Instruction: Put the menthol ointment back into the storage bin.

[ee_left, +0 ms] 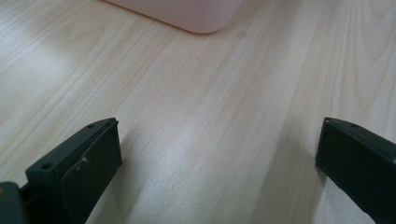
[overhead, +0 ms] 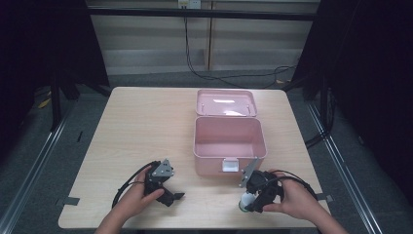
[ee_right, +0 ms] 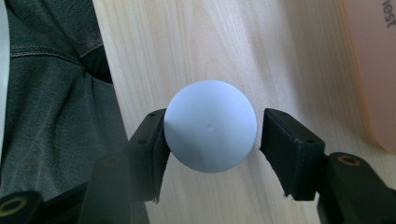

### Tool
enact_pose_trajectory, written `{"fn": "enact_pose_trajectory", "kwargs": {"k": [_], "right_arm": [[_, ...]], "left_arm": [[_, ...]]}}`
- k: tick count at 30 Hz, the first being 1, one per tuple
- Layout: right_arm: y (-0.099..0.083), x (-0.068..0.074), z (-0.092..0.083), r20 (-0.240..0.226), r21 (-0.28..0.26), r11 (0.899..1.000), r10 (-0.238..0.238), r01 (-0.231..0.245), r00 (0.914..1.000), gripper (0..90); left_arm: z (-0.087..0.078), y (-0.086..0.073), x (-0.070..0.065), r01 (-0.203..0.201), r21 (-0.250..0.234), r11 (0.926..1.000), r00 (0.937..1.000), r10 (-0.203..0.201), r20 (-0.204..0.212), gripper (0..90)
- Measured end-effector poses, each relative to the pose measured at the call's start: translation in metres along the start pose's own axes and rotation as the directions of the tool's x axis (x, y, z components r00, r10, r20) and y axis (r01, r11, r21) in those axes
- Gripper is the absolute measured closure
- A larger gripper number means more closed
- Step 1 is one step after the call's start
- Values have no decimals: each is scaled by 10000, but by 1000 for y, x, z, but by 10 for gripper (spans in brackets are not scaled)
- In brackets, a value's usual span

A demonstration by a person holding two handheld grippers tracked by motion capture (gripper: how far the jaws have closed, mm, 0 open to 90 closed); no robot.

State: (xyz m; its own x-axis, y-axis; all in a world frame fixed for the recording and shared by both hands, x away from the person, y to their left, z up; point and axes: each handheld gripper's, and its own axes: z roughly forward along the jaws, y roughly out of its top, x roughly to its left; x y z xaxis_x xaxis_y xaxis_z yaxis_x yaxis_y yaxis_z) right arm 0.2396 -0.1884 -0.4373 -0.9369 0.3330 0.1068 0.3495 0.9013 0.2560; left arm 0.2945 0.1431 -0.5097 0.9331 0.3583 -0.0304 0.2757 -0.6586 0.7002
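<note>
Near front edge of table (overhead: 136, 122), right of centre: white ball (ee_right: 210, 125) between jaws of right gripper (ee_right: 212, 140), just in front of pink box (overhead: 229, 144), lid open, looks empty. Left jaw touches ball; slim gap shows at right jaw, so firm clamp cannot tell. Left gripper (ee_left: 215, 154) low over bare wood, jaws wide apart, nothing in them. Ball likely light, hard, smooth: may roll or squirt out. Best hold across widest part, pads square on opposite sides, gentle squeeze.
</note>
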Motion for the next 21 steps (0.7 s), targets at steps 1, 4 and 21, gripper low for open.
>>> {"fn": "enact_pose_trajectory", "kwargs": {"k": [1,4,21], "right_arm": [[1,0,0,21,3,10000,7,-7,10000,437],[2,0,0,10,-5,10000,-11,11,10000,470],[9,-1,-18,123,-143,9994,-309,311,9994,506]], "left_arm": [[0,0,0,-2,12,10000,10000,2,0,0],[0,0,0,2,9,10000,10000,-2,-1,0],[0,0,0,-4,13,10000,10000,4,0,0]]}}
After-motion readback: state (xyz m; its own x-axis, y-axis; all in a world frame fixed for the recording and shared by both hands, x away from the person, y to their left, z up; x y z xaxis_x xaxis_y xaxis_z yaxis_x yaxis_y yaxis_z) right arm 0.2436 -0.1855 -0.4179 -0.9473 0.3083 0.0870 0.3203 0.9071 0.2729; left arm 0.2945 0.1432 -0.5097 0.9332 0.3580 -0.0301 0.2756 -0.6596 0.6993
